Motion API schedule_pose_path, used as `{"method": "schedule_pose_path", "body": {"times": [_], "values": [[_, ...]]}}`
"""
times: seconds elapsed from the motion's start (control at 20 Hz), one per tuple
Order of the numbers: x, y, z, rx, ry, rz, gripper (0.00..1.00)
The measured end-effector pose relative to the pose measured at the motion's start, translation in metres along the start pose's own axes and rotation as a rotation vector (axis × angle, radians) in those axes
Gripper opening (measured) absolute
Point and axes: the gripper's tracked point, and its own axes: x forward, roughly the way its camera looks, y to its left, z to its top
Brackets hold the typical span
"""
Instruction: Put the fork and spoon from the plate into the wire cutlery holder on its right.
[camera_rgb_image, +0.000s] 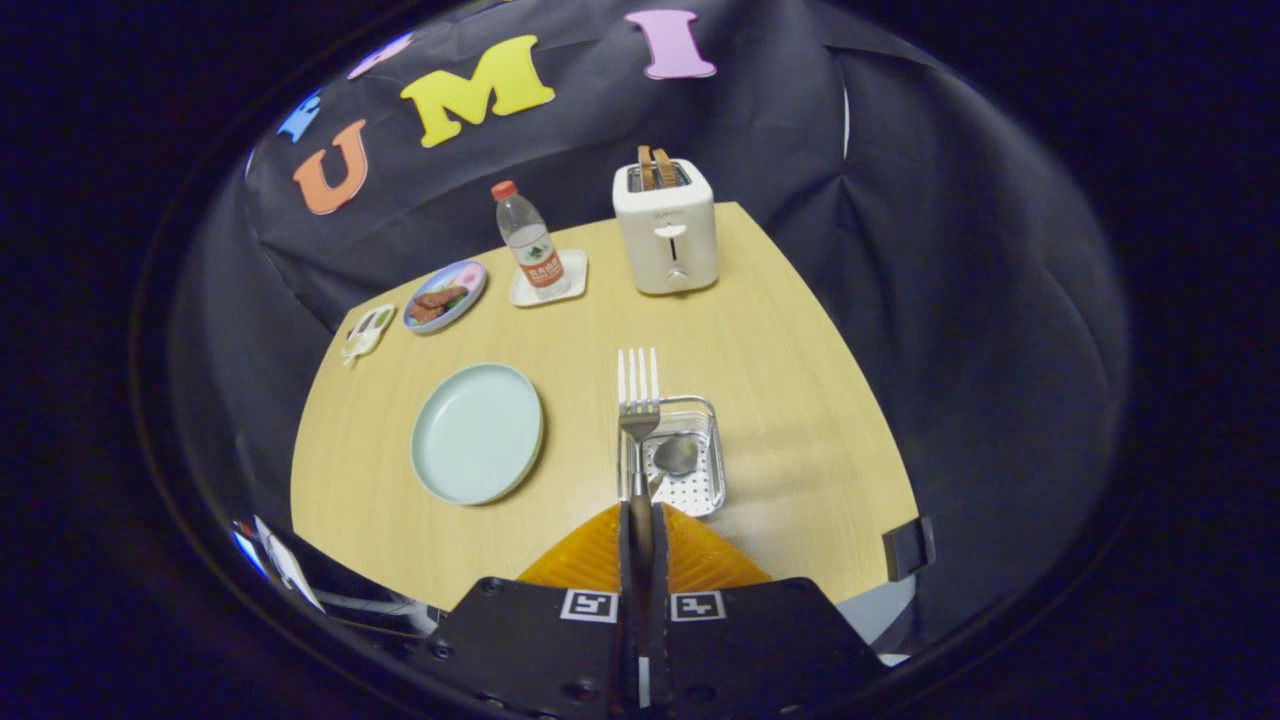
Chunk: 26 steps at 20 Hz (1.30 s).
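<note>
Tongs (640, 525) clamped on fork (637, 400) handle, prongs pointing away, poised above left rim of wire holder (706, 480) for dropping in. Spoon (676, 455) already inside holder; plate (477, 432) left of holder, bare, on counter (780, 330).

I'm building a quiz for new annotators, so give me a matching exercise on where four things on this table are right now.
Things:
1. fork
2. spoon
3. light green plate
4. water bottle

Places:
A. standing on a small white tray beside the toaster
B. lying in the wire cutlery holder
C. handle clamped between the fingers of the gripper, tines pointing ahead
D. empty, beside the holder

Pairs: 1-C, 2-B, 3-D, 4-A
</note>
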Motion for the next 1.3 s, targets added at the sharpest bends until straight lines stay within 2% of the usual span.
{"method": "schedule_pose_path", "body": {"times": [0.55, 0.6, 0.75, 0.95, 1.0, 1.15, 1.3], "values": [[0.005, -0.015, -0.008, -0.004, 0.062, -0.002, 0.05], [0.006, -0.015, -0.008, -0.009, 0.062, -0.001, 0.08], [0.010, -0.018, -0.003, -0.022, 0.048, -0.019, 0.08], [0.009, -0.016, 0.001, 0.006, 0.036, -0.001, 0.08], [0.009, -0.015, 0.003, 0.008, 0.026, 0.007, 0.13], [0.003, -0.013, 0.015, -0.007, -0.021, 0.003, 0.13], [-0.008, -0.001, 0.022, -0.032, -0.073, 0.014, 0.22]]}}
